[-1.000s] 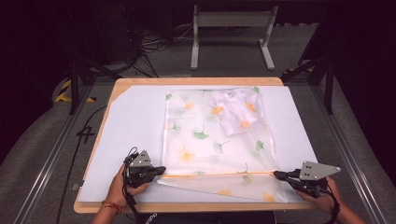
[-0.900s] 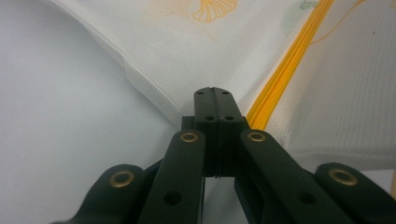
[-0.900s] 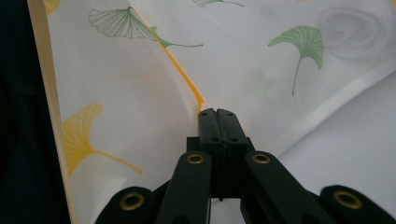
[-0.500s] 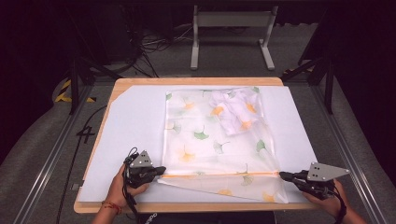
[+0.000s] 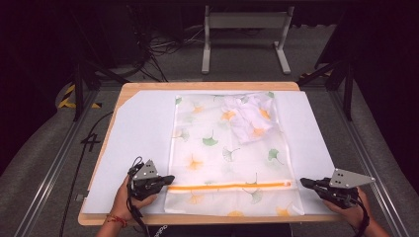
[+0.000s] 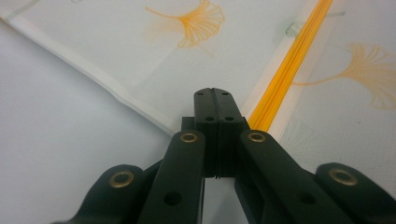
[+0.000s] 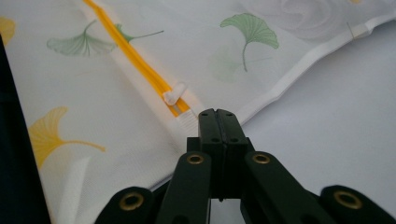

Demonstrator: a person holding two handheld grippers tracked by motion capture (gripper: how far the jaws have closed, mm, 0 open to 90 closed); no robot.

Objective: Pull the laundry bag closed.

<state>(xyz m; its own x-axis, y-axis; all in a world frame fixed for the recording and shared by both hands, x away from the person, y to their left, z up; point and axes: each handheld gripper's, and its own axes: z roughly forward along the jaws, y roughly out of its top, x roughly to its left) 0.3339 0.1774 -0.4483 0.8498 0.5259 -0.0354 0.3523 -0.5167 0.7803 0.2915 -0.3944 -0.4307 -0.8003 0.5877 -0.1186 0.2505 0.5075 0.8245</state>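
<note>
Both pairs of jaws are pressing together: the left gripper [image 5: 165,180] is pinching the mesh bag [image 5: 230,158] at its near left edge, beside the orange zipper [image 5: 230,186], while the right gripper [image 5: 307,183] is sitting closed just off the zipper's slider [image 7: 174,94], apparently gripping nothing. The bag is lying flat on the white sheet [image 5: 138,143] covering the bench [image 5: 207,86], a crumpled garment [image 5: 249,116] showing inside. Judging by this, zipping looks finished; next comes letting go. No writing is showing.

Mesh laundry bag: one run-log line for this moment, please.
mesh laundry bag flat on white sheet | orange zipper closed | left hand-held gripper shut at zipper end | right hand-held gripper shut beside bag
</note>
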